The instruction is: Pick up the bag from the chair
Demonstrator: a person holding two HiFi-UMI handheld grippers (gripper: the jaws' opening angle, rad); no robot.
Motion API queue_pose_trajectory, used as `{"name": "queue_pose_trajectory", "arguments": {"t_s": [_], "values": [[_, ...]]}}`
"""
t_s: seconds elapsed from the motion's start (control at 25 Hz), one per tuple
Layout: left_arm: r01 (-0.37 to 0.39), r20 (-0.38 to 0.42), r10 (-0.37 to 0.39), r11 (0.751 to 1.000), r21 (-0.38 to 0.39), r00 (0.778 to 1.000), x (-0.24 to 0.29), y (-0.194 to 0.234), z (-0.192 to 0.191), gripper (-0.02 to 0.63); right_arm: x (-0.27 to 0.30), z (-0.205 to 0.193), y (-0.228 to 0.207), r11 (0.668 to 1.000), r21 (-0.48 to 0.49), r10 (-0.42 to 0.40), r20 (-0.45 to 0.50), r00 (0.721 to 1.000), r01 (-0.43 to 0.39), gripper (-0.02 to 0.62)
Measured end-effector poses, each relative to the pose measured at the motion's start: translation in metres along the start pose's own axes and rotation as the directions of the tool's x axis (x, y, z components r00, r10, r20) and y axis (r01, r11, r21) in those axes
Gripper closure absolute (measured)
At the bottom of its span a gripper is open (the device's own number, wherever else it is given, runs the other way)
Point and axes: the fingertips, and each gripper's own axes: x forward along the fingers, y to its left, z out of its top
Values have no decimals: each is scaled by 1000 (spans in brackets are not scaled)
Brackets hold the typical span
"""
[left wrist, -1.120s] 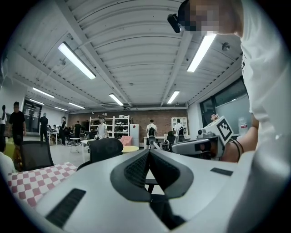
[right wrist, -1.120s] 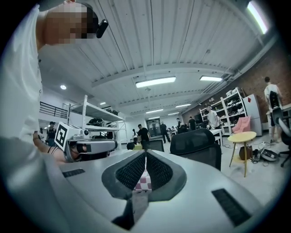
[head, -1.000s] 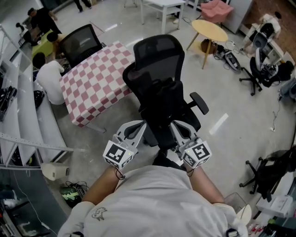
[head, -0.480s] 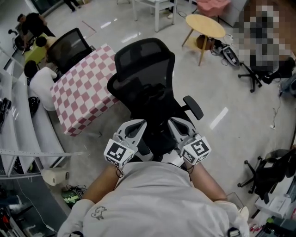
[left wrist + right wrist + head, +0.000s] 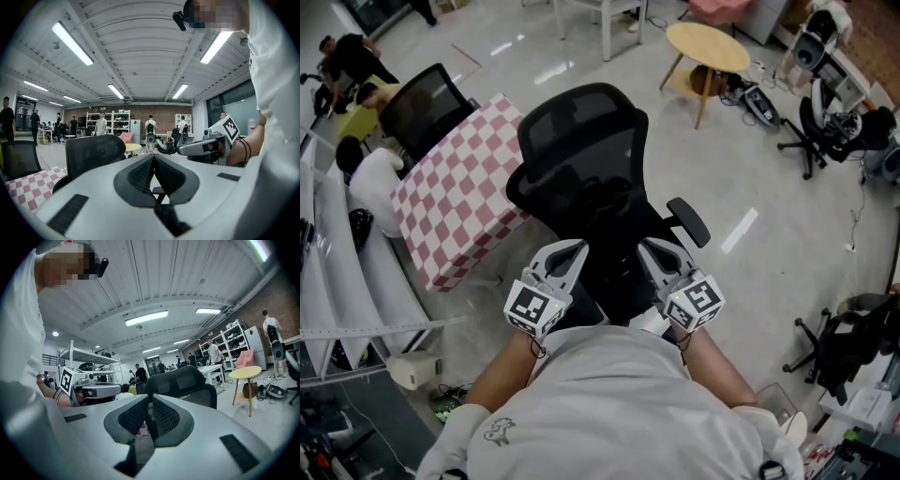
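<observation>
- The left gripper (image 5: 570, 249) and the right gripper (image 5: 649, 247) hover side by side at the black chair (image 5: 581, 155).
- Both jaws are closed on nothing.
- Each gripper's cube shows black-and-white square markers.

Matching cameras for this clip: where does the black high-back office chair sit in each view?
Head view: the black office chair fills the centre, backrest toward the top.
Left gripper view: the chair is left of centre, rising behind the jaws.
Right gripper view: the chair is near centre, just above the jaws.
Shared landmark: the round yellow table, upper right in head view, right of the chair in both gripper views.
</observation>
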Motion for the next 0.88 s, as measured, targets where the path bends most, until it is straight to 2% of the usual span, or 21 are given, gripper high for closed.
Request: {"name": "queue_pose_trajectory", "arguments": {"t_s": [0.32,0.52,0.72,0.88], "values": [[60,-26,-60,998,-10,998,27,23,-11,594,28,-21,-24,998,65,-9,-54,999,13,557],[90,-55,-91,996,-28,994,28,29,-20,594,39,-40,-25,991,131,3,-97,995,10,503],[122,-76,-125,992,-43,989,59,41,-45,594,57,-74,-58,974,228,22,-139,990,10,465],[147,-102,-153,987,-66,983,67,39,-63,594,65,-97,-66,965,261,43,-182,982,6,443]]}}
